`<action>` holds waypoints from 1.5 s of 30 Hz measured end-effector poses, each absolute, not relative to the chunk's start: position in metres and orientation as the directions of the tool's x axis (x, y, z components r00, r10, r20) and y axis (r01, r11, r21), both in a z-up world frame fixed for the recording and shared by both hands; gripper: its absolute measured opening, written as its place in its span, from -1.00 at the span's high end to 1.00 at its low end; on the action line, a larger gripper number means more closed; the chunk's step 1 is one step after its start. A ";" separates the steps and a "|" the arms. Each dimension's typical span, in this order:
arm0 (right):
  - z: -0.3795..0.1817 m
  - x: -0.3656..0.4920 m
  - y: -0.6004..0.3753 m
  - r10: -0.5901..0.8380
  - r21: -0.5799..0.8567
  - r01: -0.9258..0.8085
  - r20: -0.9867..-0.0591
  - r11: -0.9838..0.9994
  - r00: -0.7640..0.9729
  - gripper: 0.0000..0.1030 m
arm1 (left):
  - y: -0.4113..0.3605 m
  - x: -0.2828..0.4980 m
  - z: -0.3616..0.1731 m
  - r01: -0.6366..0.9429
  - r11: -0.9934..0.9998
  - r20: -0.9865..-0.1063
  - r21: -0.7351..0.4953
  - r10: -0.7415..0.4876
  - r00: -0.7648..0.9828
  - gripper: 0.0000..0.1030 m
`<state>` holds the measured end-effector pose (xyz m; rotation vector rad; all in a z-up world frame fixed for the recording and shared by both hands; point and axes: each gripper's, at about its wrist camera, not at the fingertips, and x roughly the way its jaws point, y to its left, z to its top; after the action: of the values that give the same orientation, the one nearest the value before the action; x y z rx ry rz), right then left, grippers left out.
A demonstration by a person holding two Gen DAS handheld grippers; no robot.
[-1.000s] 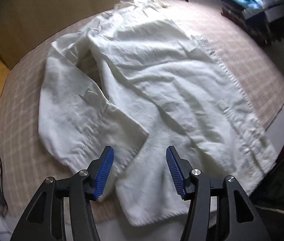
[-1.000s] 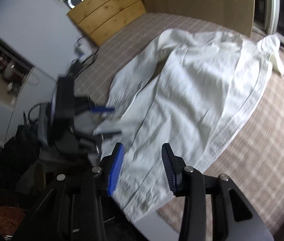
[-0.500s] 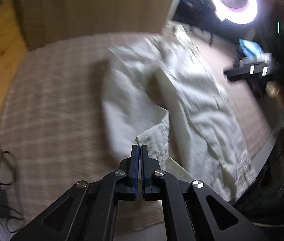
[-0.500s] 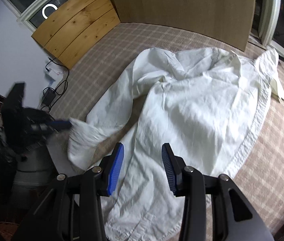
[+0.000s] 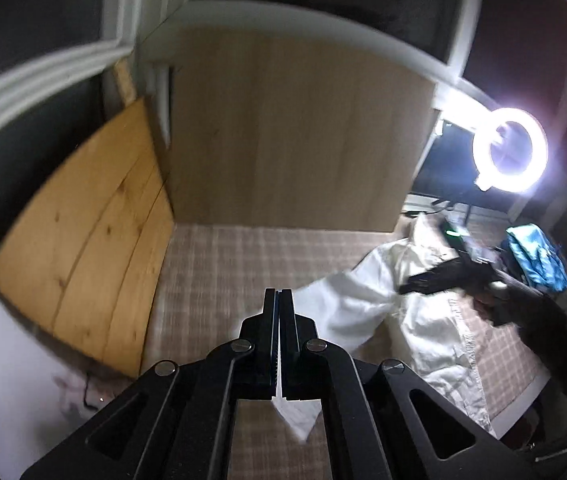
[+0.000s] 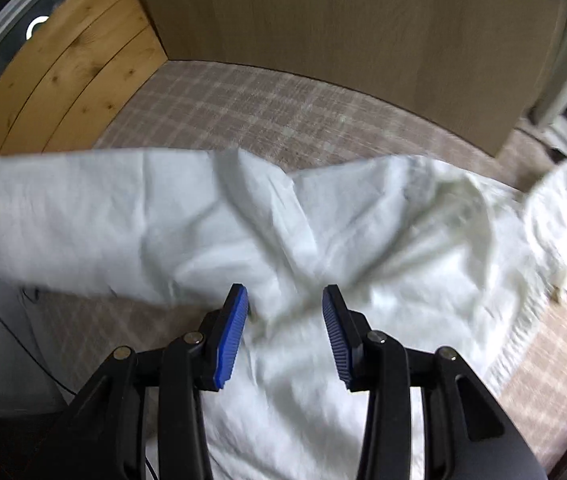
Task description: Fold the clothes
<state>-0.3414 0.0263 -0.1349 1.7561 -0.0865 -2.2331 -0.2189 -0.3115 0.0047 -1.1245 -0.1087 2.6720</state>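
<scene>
Your left gripper (image 5: 278, 296) is clamped tight on the cuff of the white shirt (image 6: 323, 240), a corner of cloth poking out below the pinched blue pads, and the sleeve (image 5: 343, 304) runs taut from it across to the right, lifted off the bed. Your right gripper (image 6: 285, 308) hangs spread apart over the shirt's body, pads clear of the fabric, nothing between them. The shirt itself lies crumpled across the plaid bedcover (image 6: 267, 108), its held sleeve stretched out to the left edge of the right wrist view. Beyond it in the left wrist view, your right hand (image 5: 491, 304) in a dark sleeve carries the other tool above the cloth. Farther back stand a pale wooden headboard (image 5: 295, 136), an orange plank panel (image 5: 95, 248), a blue bundle (image 5: 535, 256) and a glowing ring light (image 5: 509, 156). No brand, label or writing is legible anywhere.
</scene>
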 end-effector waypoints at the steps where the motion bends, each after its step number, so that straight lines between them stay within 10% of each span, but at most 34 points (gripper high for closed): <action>1: -0.136 -0.351 0.023 -0.271 0.237 0.179 -0.942 -0.955 -0.198 0.24 | -0.308 -0.218 0.008 -0.209 -0.966 -0.691 -0.151 0.254 -0.676 1.00; 8: -0.136 -0.399 -0.007 -0.225 0.188 0.192 -0.955 -0.963 -0.194 0.11 | -0.304 -0.221 -0.049 -0.212 -0.971 -0.788 -0.111 0.216 -0.577 0.90; 10: -0.144 -0.404 -0.012 -0.193 0.152 0.213 -0.963 -0.965 -0.187 0.11 | -0.308 -0.228 -0.088 -0.178 -0.980 -0.844 -0.089 0.169 -0.510 0.42; 20: -0.168 -0.401 -0.004 -0.129 0.090 0.245 -0.981 -0.965 -0.146 0.11 | -0.314 -0.239 -0.236 -0.201 -0.977 -0.965 0.068 -0.013 -0.263 0.35; 29: -0.160 -0.411 -0.003 -0.164 0.121 0.256 -0.975 -0.959 -0.153 0.11 | -0.305 -0.249 -0.262 -0.268 -0.961 -0.972 0.063 0.002 -0.233 0.05; 32: -0.156 -0.416 0.000 -0.165 0.121 0.249 -0.973 -0.961 -0.164 0.11 | -0.305 -0.245 -0.264 -0.273 -0.962 -0.968 0.007 0.062 -0.242 0.48; 33: -0.155 -0.418 0.002 -0.164 0.120 0.242 -0.972 -0.963 -0.168 0.11 | -0.301 -0.243 -0.264 -0.280 -0.960 -0.965 0.004 0.069 -0.251 0.97; 45: -0.169 -0.459 0.059 -0.134 0.122 0.084 -0.977 -0.989 -0.168 0.10 | -0.331 -0.249 -0.165 -0.175 -0.983 -0.872 -0.052 0.130 -0.471 0.96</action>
<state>-0.4591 0.0589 -0.1686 1.9274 -0.0591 -2.2962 -0.2490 -0.3308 -0.1652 -1.5067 0.0665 2.5510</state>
